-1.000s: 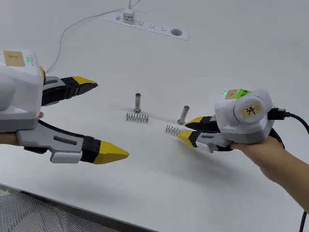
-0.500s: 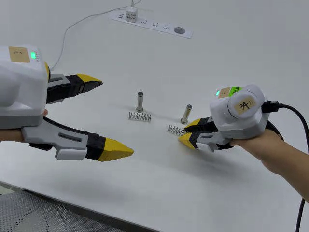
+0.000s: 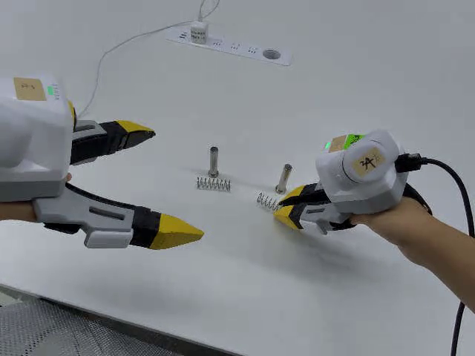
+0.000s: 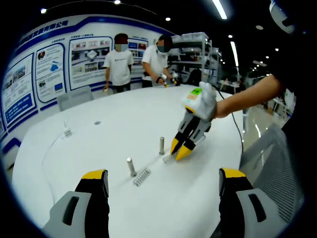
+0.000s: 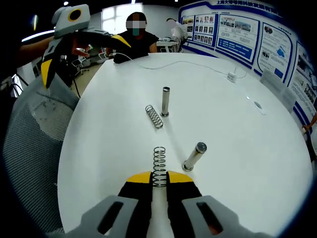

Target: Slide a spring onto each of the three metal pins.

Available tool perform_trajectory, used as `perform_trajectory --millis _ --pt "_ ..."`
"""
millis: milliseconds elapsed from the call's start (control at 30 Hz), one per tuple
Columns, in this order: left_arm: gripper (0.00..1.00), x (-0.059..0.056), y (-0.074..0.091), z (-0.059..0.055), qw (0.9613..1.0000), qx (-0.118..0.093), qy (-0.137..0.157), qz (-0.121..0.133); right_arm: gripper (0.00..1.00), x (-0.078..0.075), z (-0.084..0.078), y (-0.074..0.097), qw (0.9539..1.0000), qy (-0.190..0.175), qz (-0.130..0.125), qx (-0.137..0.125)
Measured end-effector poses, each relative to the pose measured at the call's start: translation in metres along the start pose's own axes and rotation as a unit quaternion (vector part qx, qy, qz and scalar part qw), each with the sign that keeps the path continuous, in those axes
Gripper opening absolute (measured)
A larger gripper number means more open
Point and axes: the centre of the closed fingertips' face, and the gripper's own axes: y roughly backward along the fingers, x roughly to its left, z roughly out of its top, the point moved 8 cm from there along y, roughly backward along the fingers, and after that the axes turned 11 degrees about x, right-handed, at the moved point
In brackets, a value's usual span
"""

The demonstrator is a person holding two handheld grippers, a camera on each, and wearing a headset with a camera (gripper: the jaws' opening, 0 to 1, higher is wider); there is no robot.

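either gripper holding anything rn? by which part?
The right gripper is shut on a spring, pinching its near end; the rest sticks out ahead of the jaws. The left gripper is open and holds nothing.

white tabletop [image 3: 245, 289], plain and matte, rounded along its edge. toward the far side a white power strip [image 3: 230, 44] lying flat, with a white plug [image 3: 199, 31] seated near one end and a round grey fitting [image 3: 272, 53] at the other. a thin white cable [image 3: 107, 52] curving away from the strip across the surface. grey mesh chair back [image 5: 34, 144] just off the tabletop's rim. further off, blue-and-white display boards [image 4: 49, 69] along the wall. one person in a white shirt [image 4: 119, 62] and a second [image 4: 157, 62] standing at the far edge, with shelving [image 4: 200, 47] behind and strip lights [image 4: 220, 7] overhead. another person in a dark top [image 5: 136, 42] past the tabletop's end.
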Motion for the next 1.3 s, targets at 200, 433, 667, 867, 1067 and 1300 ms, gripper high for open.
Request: perform_trajectory --millis 200,433,667,867,1067,1300 --pt "0.9 -0.004 -0.002 0.006 1.0 -0.008 -0.006 0.0 0.11 0.003 0.005 0.017 0.9997 0.02 -0.002 -0.009" --pt "0.81 -0.011 -0.013 0.016 0.9997 -0.006 -0.019 -0.017 0.11 0.01 0.019 0.045 0.9981 0.053 -0.006 -0.032" --pt "0.74 -0.022 -0.024 0.029 0.9984 -0.01 -0.044 -0.034 0.11 0.025 0.039 0.073 0.9939 0.096 0.002 -0.056" --pt "0.63 -0.028 -0.032 0.033 0.9971 -0.002 -0.065 -0.039 0.11 0.042 0.046 0.081 0.9867 0.155 0.005 -0.049" --pt "0.51 -0.035 -0.038 0.034 0.9956 0.004 -0.072 -0.06 0.11 0.057 0.046 0.087 0.977 0.204 0.014 -0.059" --pt "0.41 -0.044 -0.04 0.032 0.9936 0.011 -0.074 -0.084 0.11 0.064 0.052 0.09 0.9719 0.226 0.013 -0.064"
